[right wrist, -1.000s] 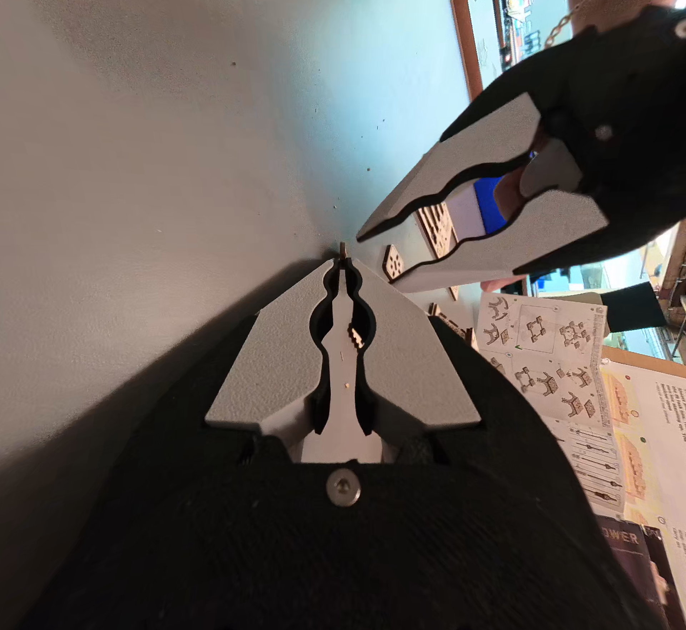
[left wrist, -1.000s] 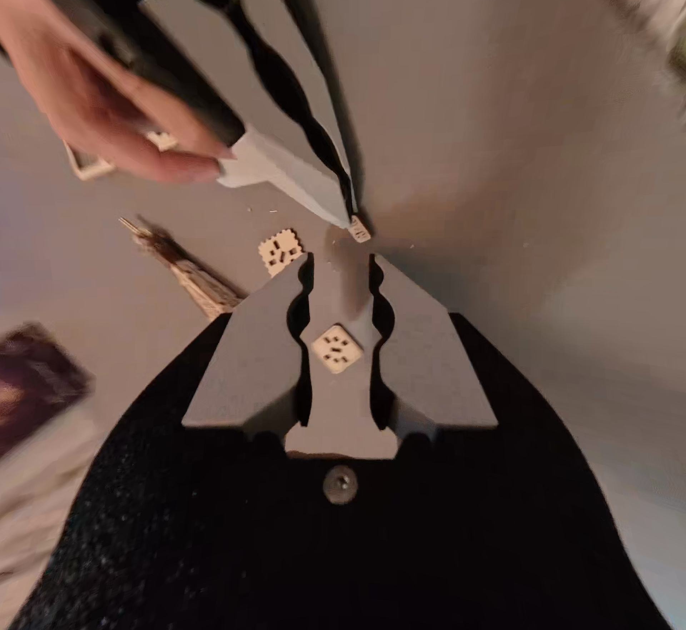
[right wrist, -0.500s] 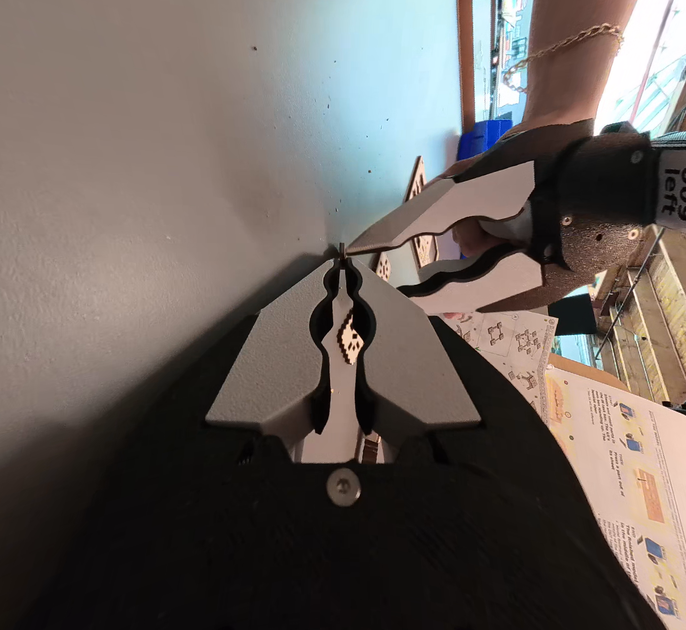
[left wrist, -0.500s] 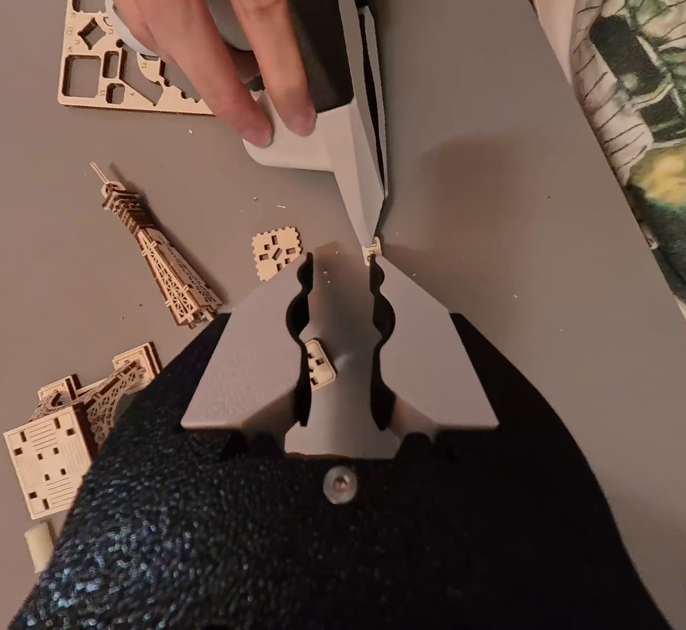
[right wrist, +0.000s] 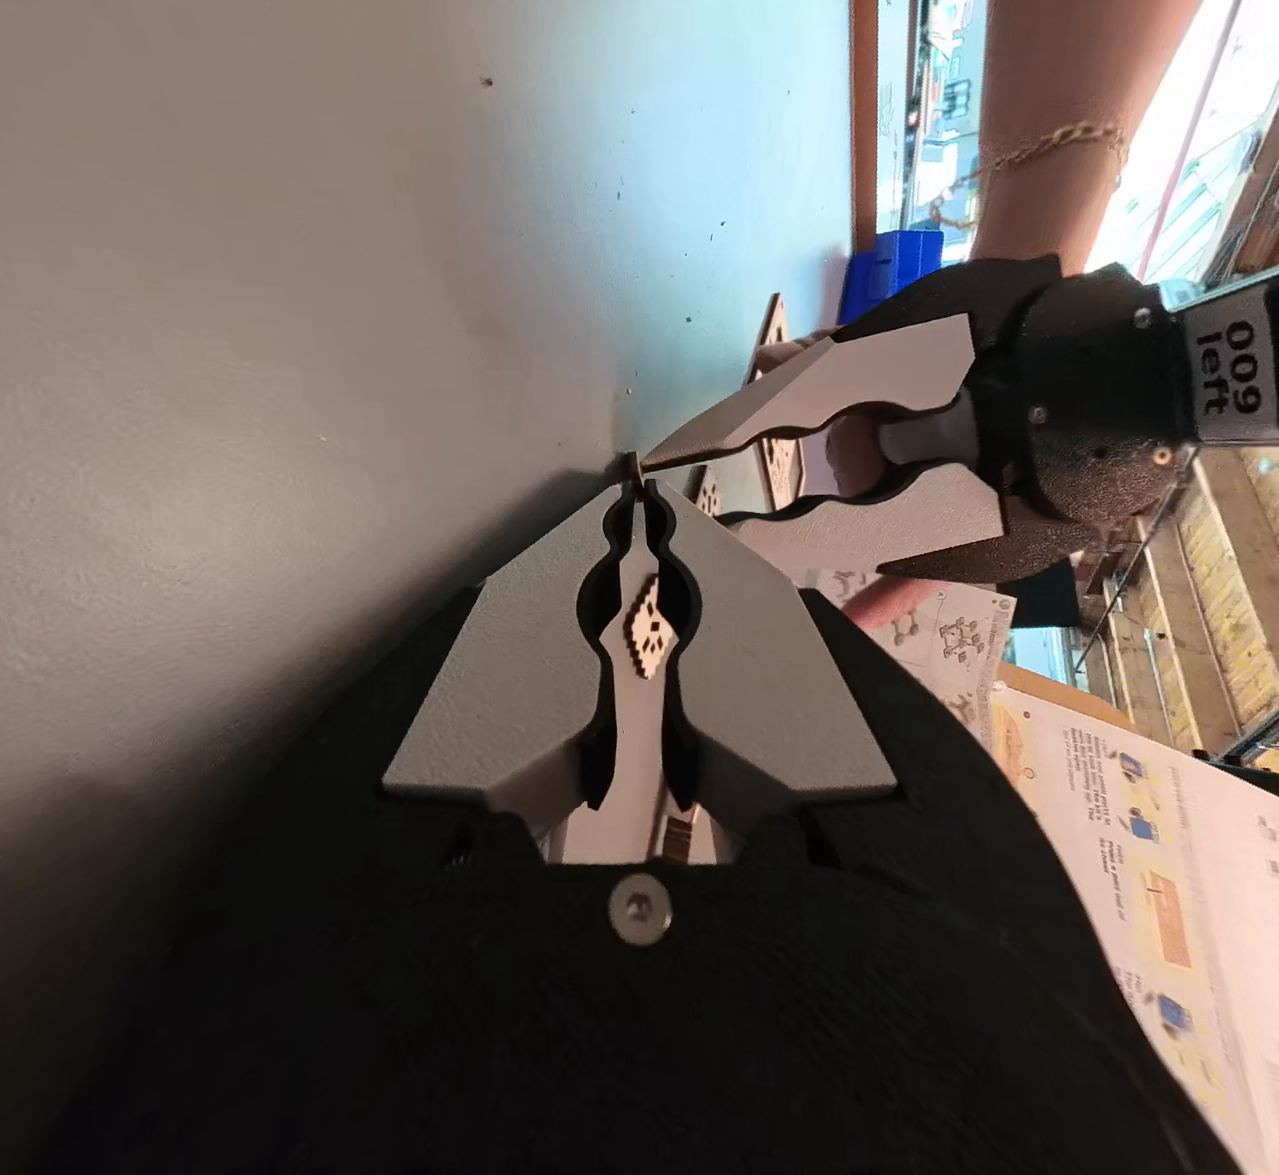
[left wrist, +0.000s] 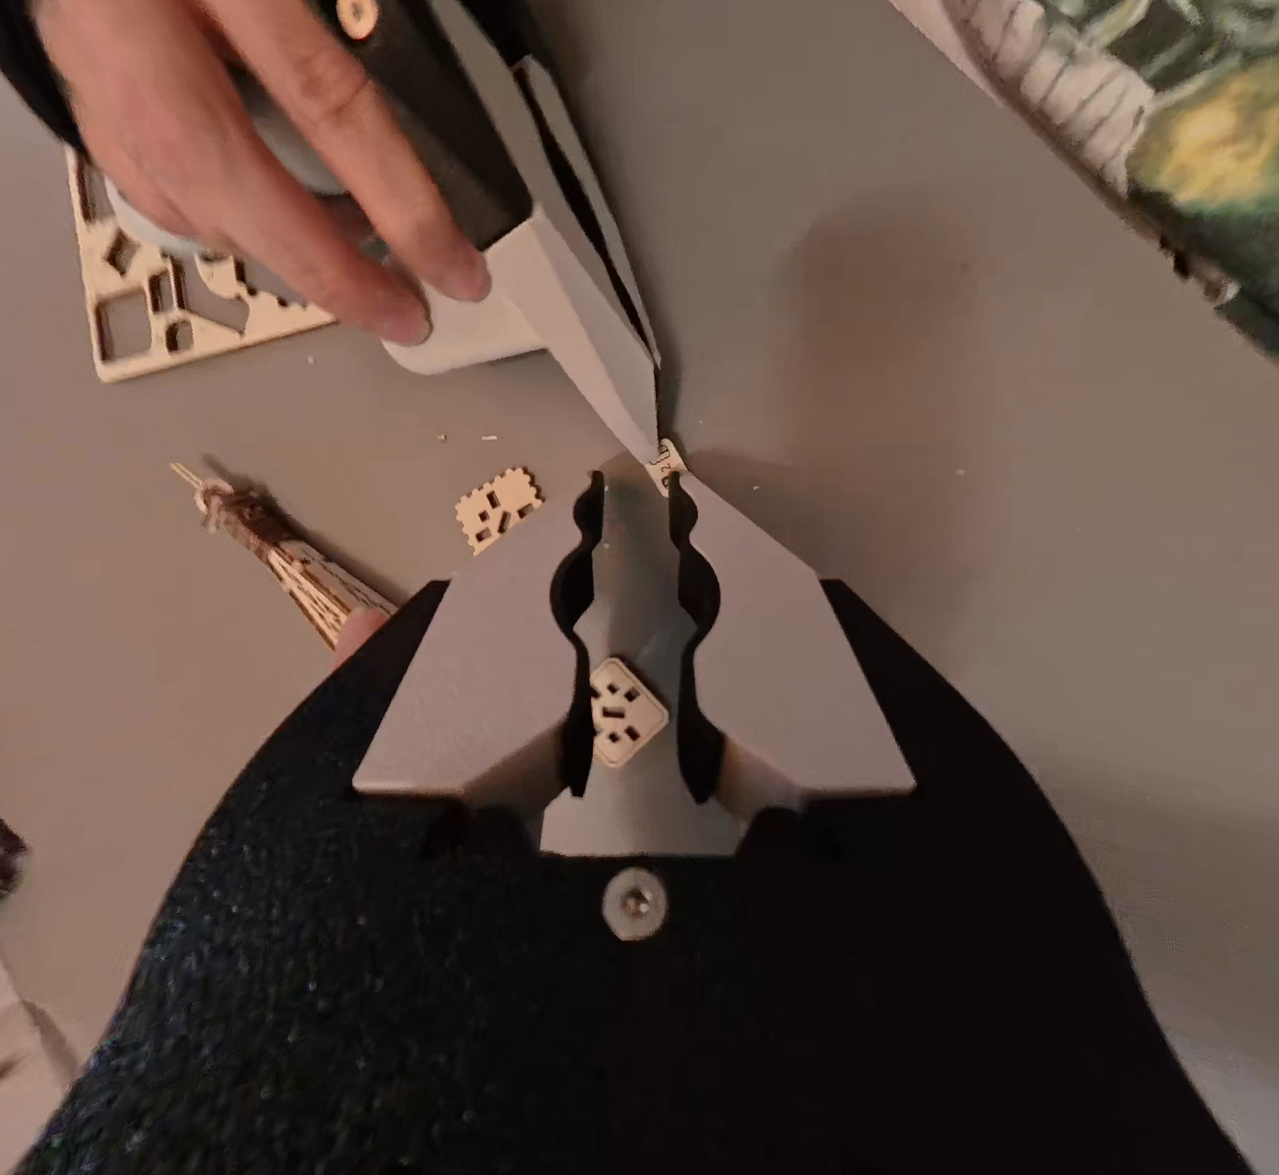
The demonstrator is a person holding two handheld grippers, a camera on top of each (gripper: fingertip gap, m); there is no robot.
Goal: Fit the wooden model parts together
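So the left grey two-finger tongs (left wrist: 635,484) sit spread wide, nothing between the tips, black body low in the left wrist view. The right grey tongs (left wrist: 657,450) come in from the upper left there, fingers nearly closed on a tiny wooden piece, a bare hand (left wrist: 228,124) wrapped round the black handle. From the right wrist view, one left finger (right wrist: 796,412) tip meets that same pinch point.

Two claws, left (left wrist: 633,484) and right (left wrist: 650,443), one tiny wooden tab (left wrist: 666,465), two small slotted wooden squares (left wrist: 498,508) (left wrist: 626,719), one wooden tower model (left wrist: 291,560), one punched-out wooden sheet (left wrist: 138,325), and two printed instruction sheets (right wrist: 948,643) (right wrist: 1142,865)
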